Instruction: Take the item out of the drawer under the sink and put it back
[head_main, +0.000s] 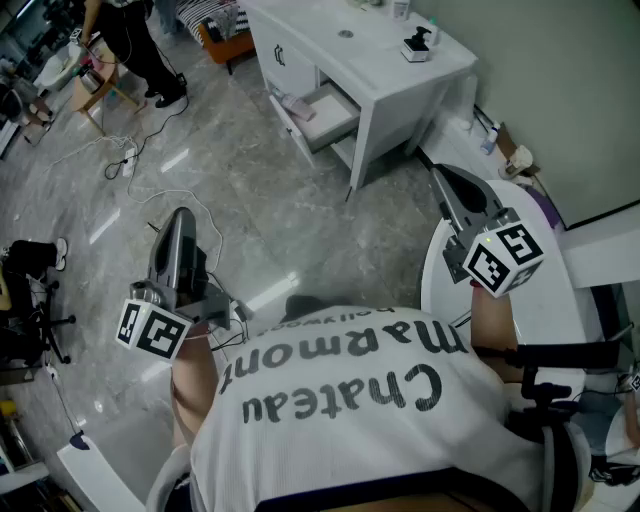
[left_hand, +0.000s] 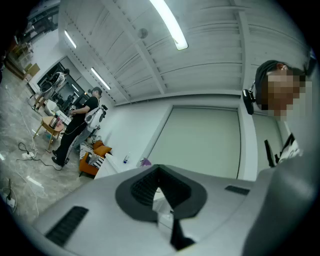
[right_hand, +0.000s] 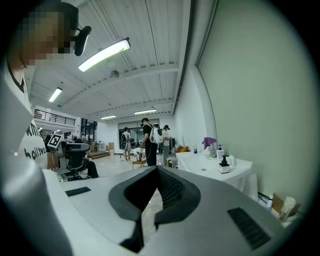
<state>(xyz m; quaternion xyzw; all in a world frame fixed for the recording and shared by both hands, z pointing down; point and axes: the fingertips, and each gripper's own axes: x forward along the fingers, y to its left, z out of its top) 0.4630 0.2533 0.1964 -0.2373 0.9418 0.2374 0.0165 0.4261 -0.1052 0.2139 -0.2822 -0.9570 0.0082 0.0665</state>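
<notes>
Both tongs are shut and empty: the left gripper (head_main: 180, 218) and right gripper (head_main: 441, 176) are well apart from the sink cabinet (head_main: 395, 85). The item (head_main: 298, 104), small and pinkish, lies in the open drawer (head_main: 338, 118). It looks light and possibly soft, best pinched across its middle.

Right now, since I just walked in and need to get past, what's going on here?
A person stands back from the white sink cabinet, holding a two-jaw gripper in each hand. The left gripper and the right gripper are both shut and empty, held out in front of the person. The cabinet's drawer stands open with something pale lying inside, and neither gripper is near it.
</notes>
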